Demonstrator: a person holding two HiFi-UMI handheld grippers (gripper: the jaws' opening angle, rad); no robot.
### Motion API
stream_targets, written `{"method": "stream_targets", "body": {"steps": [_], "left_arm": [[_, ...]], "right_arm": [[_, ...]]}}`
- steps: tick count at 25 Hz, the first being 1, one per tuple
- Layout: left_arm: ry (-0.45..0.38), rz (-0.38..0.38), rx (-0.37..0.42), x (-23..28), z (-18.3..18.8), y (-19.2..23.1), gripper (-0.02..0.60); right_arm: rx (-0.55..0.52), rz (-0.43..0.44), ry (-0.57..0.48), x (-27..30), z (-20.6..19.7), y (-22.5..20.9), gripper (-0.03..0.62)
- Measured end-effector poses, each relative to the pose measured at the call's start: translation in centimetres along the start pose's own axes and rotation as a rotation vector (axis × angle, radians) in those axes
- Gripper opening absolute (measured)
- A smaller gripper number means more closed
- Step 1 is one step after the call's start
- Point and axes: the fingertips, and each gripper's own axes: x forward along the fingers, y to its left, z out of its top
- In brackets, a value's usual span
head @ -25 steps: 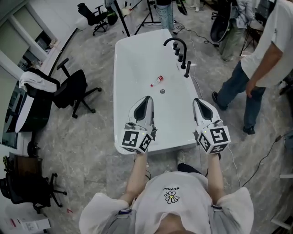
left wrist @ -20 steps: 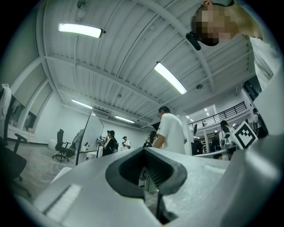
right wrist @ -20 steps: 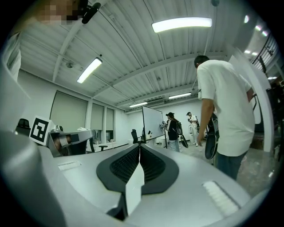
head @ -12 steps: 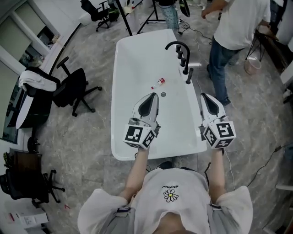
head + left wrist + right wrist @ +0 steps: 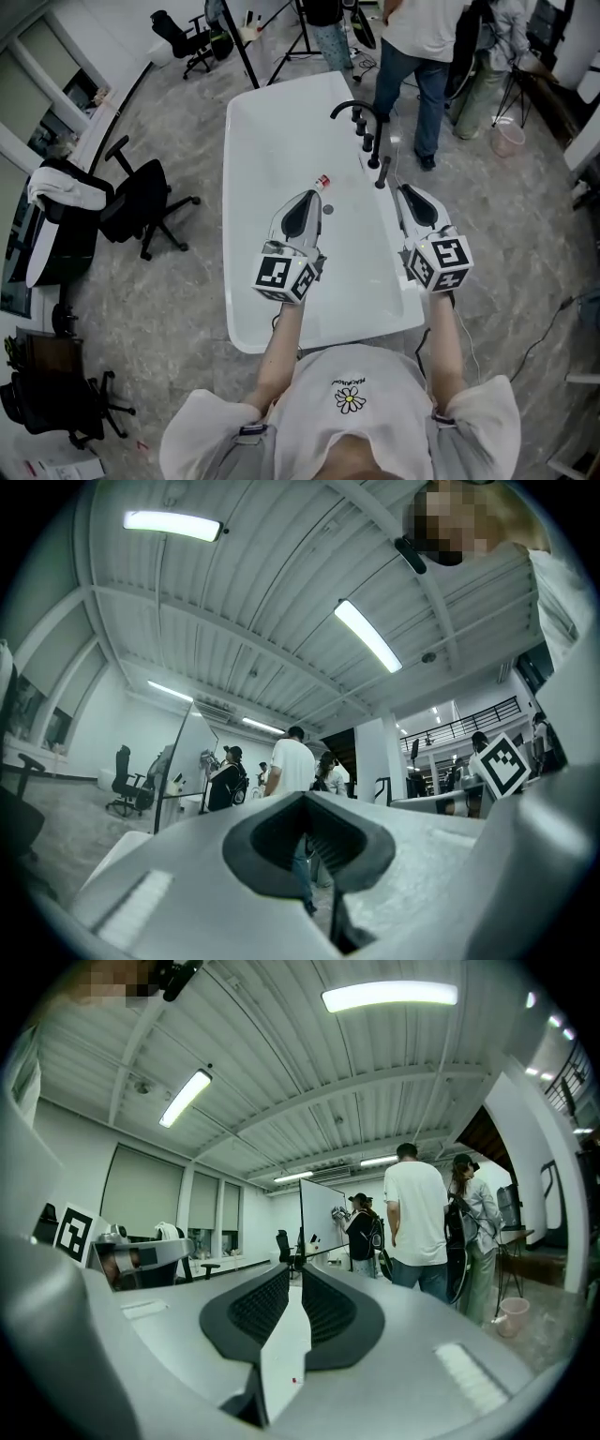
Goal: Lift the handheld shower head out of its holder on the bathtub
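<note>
The handheld shower head (image 5: 383, 171) is a black stick standing upright in its holder on the right rim of the white bathtub (image 5: 236, 281), just behind the black faucet (image 5: 354, 105). My right gripper (image 5: 406, 190) hovers close to the near right of it, apart from it, jaws open by a narrow gap with nothing between them (image 5: 294, 1274). My left gripper (image 5: 307, 195) hangs over the middle of the tub, open and empty (image 5: 307, 803).
A small white bottle with a red cap (image 5: 321, 182) lies in the tub just ahead of the left gripper. Several people (image 5: 412, 56) stand beyond the tub's far right corner. A black office chair (image 5: 141, 202) stands left; a pink bucket (image 5: 507, 138) sits right.
Both grippers have moved forward over the tub toward the faucet and shower head. The bystander on the right has walked off to the far end of the tub.
</note>
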Motion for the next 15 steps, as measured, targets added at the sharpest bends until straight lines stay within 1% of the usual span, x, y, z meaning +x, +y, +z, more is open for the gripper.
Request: {"method": "stream_targets", "body": {"steps": [4,6,8,10,11,13,15], "left_arm": [[0.03,-0.004,-0.018,1.8,-1.7,1.4,0.0],[0.054,-0.008,-0.032,2.8,-3.5,2.2,0.0],[0.09,-0.014,-0.049,3.7,-6.2,2.7,0.0],[0.125,-0.022,-0.06,4.8,-9.1,3.4,0.0],[0.143,-0.026,-0.065,5.4,-10.6,3.8,0.0],[0.173,-0.035,-0.08,6.6,-14.3,4.5,0.0],[0.191,-0.051,-0.1,7.9,-18.2,5.0,0.0]], "right_arm": [[-0.014,-0.009,0.042,3.2,-1.5,-1.4,0.087],[-0.024,-0.03,0.067,4.8,-3.1,-2.8,0.092],[-0.027,-0.056,0.099,6.3,-5.6,-4.6,0.095],[-0.021,-0.08,0.126,8.4,-8.7,-6.8,0.102],[-0.016,-0.09,0.144,9.7,-10.6,-8.0,0.119],[-0.003,-0.097,0.201,12.4,-15.4,-10.5,0.14],[0.008,-0.103,0.273,15.3,-20.8,-13.2,0.179]]}}
